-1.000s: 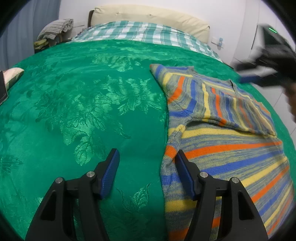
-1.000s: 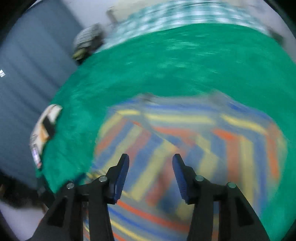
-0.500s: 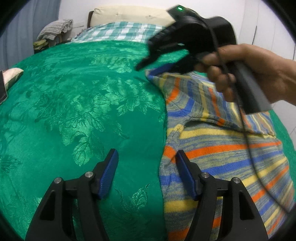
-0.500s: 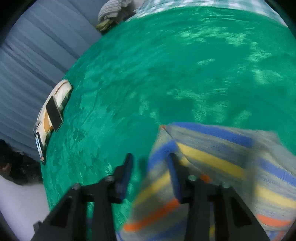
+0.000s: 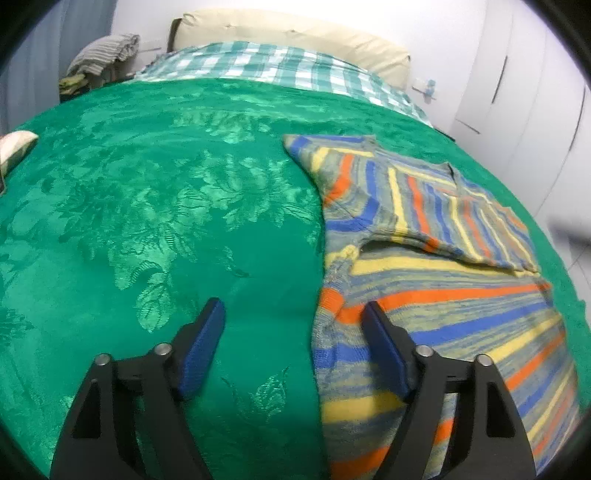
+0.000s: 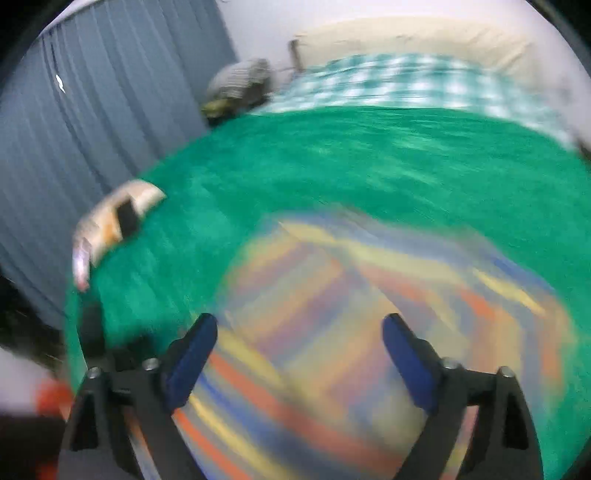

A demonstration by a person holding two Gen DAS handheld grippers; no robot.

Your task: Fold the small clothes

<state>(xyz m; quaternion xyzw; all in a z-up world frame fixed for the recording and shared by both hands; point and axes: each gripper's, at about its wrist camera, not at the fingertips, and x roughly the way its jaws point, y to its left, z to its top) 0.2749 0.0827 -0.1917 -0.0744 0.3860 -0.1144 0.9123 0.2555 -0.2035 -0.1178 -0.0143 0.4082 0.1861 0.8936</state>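
The right gripper point(image 6: 299, 354) has just let go: half a second ago its jaws pinched the sweater's sleeve end out at the far left corner of the garment, and now they are opening wide over the striped knit with nothing between the blue pads. Its view is smeared with motion, and the gripper has swung away from that corner to hang above the middle of the garment. In the left wrist view it has dropped out of sight, where a moment ago the hand and tool filled the upper part of the picture.

The left gripper point(image 5: 293, 347) has not shifted; its jaws are opening too, straddling the sweater's near left edge, the right pad over the knit, the left over bare cover, gripping nothing.

The striped sweater point(image 5: 436, 295) lies flat on the bed's right half, its upper part with the sleeve point(image 5: 406, 199) laid across the body as a diagonal flap. That sleeve fold looks finished and released, so I judge the next step to be another fold, probably from the edge the left gripper is framing.

Beneath it spreads a green floral bedspread point(image 5: 166, 206), smooth and slightly glossy. Beyond that sit a checked blanket point(image 5: 266, 68) and a cream headboard point(image 5: 295, 35). A heap of clothes point(image 5: 99, 59) rests at the far left, grey curtains point(image 6: 92, 129) hang along that side, and white wardrobe doors point(image 5: 524, 96) stand on the right.
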